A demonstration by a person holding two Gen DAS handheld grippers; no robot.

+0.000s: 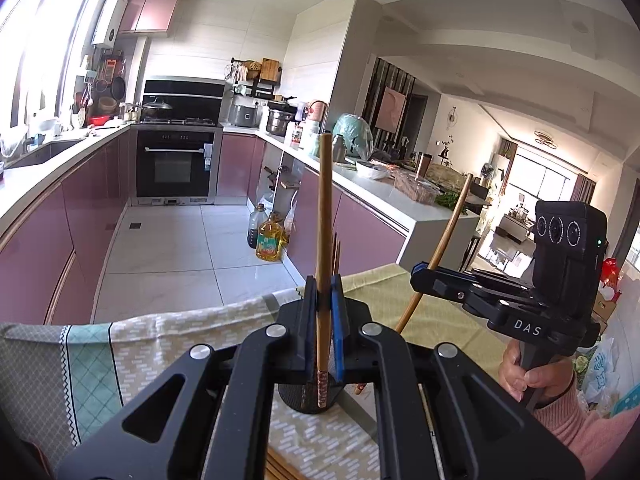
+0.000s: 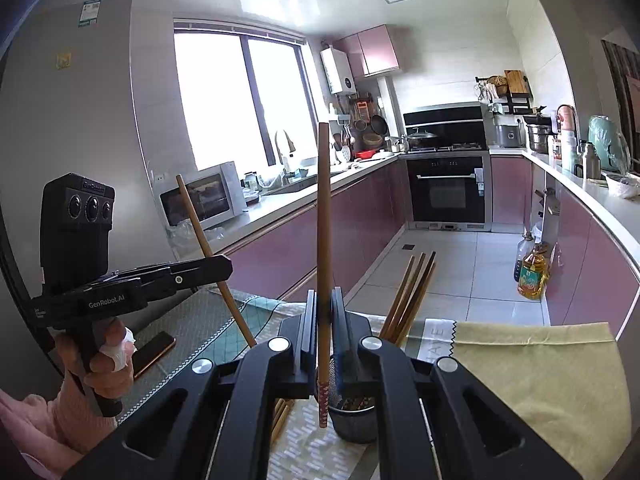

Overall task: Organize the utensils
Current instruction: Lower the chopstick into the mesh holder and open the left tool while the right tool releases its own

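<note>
**One chopstick in each gripper, above the holder**

Your left gripper (image 1: 325, 292) has its jaws clamped on a wooden chopstick (image 1: 324, 208). The chopstick stands almost upright, and its patterned lower end hangs just over the dark round holder (image 1: 310, 400) on the table.

Your right gripper (image 2: 325, 304) is also clamped on a chopstick (image 2: 323, 216) of the same kind. This one is upright too, and its patterned tip is just beside the rim of the mesh holder (image 2: 354, 420), on the left side of it. Several other chopsticks (image 2: 412, 296) already stand inside the holder and lean to the right.

The holder stands on a patterned cloth (image 2: 532, 384) that covers the table. A few loose chopsticks (image 2: 280, 416) lie flat on the cloth, just left of the holder. A dark phone (image 2: 154, 354) lies on the cloth near your left hand (image 2: 102, 364).
</note>
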